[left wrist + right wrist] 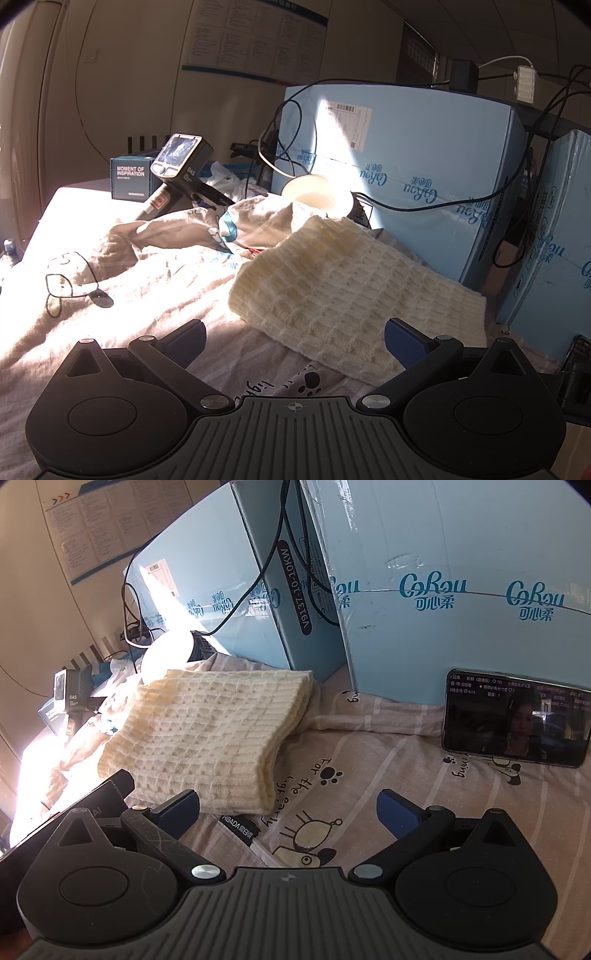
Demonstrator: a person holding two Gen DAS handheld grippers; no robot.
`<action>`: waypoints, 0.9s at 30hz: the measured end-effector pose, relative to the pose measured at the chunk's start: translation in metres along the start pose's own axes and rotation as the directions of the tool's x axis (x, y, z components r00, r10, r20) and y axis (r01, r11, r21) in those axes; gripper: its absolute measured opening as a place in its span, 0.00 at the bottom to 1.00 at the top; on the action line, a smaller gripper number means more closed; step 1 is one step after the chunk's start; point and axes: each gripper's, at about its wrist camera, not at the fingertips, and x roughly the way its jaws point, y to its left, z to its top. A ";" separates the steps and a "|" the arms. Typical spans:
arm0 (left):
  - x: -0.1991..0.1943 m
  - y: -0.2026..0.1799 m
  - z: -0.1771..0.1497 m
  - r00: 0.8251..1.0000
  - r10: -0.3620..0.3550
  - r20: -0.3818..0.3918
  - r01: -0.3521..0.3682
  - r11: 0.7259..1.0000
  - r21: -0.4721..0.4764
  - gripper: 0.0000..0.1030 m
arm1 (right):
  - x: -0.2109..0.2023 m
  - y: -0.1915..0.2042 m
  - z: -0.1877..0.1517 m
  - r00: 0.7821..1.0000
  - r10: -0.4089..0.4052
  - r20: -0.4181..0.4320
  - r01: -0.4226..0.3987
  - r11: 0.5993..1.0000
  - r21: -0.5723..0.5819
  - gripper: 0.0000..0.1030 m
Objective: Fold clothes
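A cream waffle-knit garment (351,291) lies folded on a pink cartoon-print sheet (147,295). In the right wrist view the same knit garment (207,734) rests left of centre on the sheet (388,794). My left gripper (295,339) hovers open just short of the knit's near edge, nothing between its blue pads. My right gripper (288,812) is open too, its left pad close to the knit's near corner, over a dog drawing. A rumpled printed cloth (207,229) bunches up behind the knit.
Large blue cardboard boxes (406,166) (443,590) with dangling black cables (406,206) wall off the back and right. A phone (517,720) leans against a box, its screen lit. A handheld device (177,166), a dark small box (131,177) and a white lamp shade (317,195) stand behind the clothes.
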 end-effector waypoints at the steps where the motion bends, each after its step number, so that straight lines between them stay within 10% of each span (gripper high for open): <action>1: 0.000 0.000 0.000 1.000 0.000 0.000 0.000 1.000 0.000 1.00 | 0.000 0.000 0.000 1.000 0.000 0.000 0.000 1.000 -0.001 1.00; 27: 0.001 0.000 -0.001 1.000 -0.001 -0.001 0.001 1.000 0.000 1.00 | 0.002 0.000 -0.001 1.000 -0.001 -0.006 0.001 1.000 -0.004 1.00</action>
